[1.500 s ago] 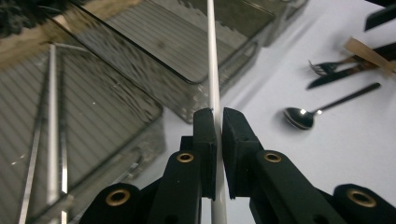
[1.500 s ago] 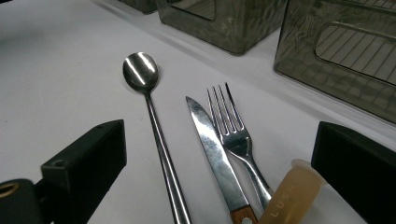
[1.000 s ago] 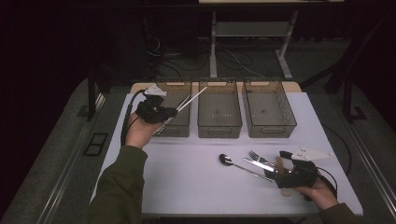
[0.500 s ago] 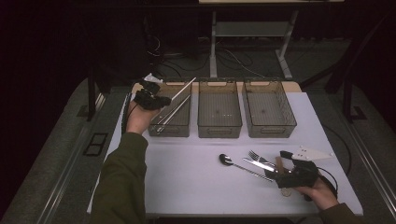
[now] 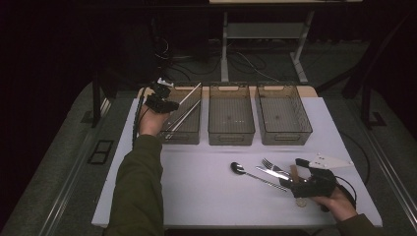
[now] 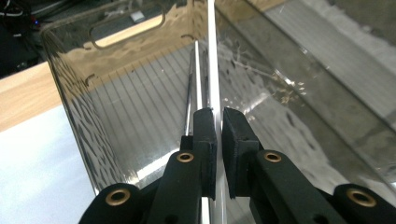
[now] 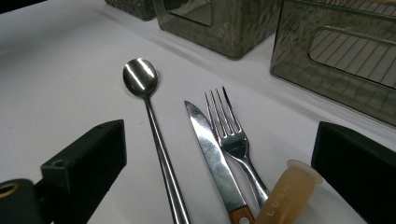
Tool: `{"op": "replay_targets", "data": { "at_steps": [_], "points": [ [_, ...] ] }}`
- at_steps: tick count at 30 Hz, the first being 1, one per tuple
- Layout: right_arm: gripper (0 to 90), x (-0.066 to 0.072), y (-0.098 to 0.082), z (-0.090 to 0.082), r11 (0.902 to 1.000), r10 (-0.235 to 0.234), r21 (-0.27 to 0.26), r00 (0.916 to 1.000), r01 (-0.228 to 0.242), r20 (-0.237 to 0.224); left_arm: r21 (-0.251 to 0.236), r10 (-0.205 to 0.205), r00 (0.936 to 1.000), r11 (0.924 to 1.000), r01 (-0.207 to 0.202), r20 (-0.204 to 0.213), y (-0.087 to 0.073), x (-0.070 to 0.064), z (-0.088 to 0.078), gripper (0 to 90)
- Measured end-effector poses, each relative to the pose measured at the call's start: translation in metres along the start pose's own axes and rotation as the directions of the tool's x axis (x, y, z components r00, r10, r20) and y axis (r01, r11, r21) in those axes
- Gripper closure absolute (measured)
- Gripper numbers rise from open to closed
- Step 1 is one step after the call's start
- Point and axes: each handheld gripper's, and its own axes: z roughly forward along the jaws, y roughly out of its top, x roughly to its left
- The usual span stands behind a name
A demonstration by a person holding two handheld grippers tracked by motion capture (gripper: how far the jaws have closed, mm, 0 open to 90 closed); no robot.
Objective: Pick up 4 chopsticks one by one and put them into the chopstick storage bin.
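Chopsticks first: a thin silvery metal chopstick (image 6: 214, 70) is clamped between the black jaws of the left gripper (image 6: 218, 122), which press together on it, and it runs away from them into the leftmost smoky, translucent plastic bin (image 6: 74, 107), beside a second metal chopstick (image 6: 196, 79) that lies along the bin's ribbed floor. In the high view the left gripper (image 5: 167, 104) sits over the near-left part of that bin (image 5: 184, 136), with the held chopstick (image 5: 189, 94) slanting up toward the bin's far right corner and the other chopstick (image 5: 183, 117) below it; the person's olive-green sleeve (image 5: 140, 187) comes up from the bottom edge. Two more bins of the same kind stand in a row to the right — a middle bin (image 5: 231, 133) and a right bin (image 5: 284, 133) — all on the white table (image 5: 196, 196). The right gripper (image 7: 219, 172) rests low at the near-right of the table, its jaws spread wide apart and closed on nothing. Between and ahead of them lie a long-handled steel spoon (image 7: 149, 112), a steel table knife with a wooden handle (image 7: 210, 154), a steel fork (image 7: 231, 135) just beside the knife, and a tan, rubbery cylinder marked with letters (image 7: 287, 191). In the high view the right gripper (image 5: 290, 181) is at the handle end of this cutlery, well apart from the bins.
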Motion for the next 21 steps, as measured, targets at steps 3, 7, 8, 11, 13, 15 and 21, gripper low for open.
{"op": "replay_targets", "data": {
  "at_steps": [3, 7, 8, 11, 13, 15, 21],
  "points": [
    [3.2, 0.000, 0.000, 0.000, 1.0000, 0.000, 0.000, 1.0000, 0.000, 0.000, 0.018, -0.002, 1.0000, 0.9998, 0.003, -0.009, -0.003, 0.000, 0.006, 83.6],
    [3.2, 0.000, 0.000, -0.001, 1.0000, 0.002, -0.002, 1.0000, -0.002, 0.000, 0.066, 0.006, 0.9995, 0.9978, -0.003, -0.032, -0.010, 0.003, 0.016, 83.6],
    [3.2, 0.000, 0.000, -0.001, 1.0000, 0.002, -0.002, 1.0000, -0.002, 0.000, 0.071, 0.002, 0.9994, 0.9975, 0.000, -0.036, -0.012, 0.003, 0.018, 83.6],
    [3.2, 0.000, 0.000, -0.001, 1.0000, 0.003, -0.004, 1.0000, -0.003, -0.001, 0.092, -0.001, 0.9995, 0.9958, 0.004, -0.033, -0.018, 0.006, 0.023, 83.5],
    [3.2, 0.000, 0.000, -0.001, 1.0000, 0.001, -0.002, 1.0000, -0.001, 0.000, 0.100, 0.005, 0.9994, 0.9950, -0.002, -0.034, -0.020, 0.005, 0.026, 83.5],
    [3.2, 0.000, 0.000, -0.001, 1.0000, 0.003, 0.000, 1.0000, -0.003, 0.000, 0.102, 0.009, 0.9994, 0.9947, -0.005, -0.033, -0.020, 0.005, 0.027, 83.5],
    [3.2, 0.000, 0.000, -0.001, 1.0000, 0.002, 0.000, 1.0000, -0.002, 0.001, 0.092, 0.016, 0.9994, 0.9957, -0.013, -0.032, -0.020, 0.003, 0.028, 82.7]
  ]
}}
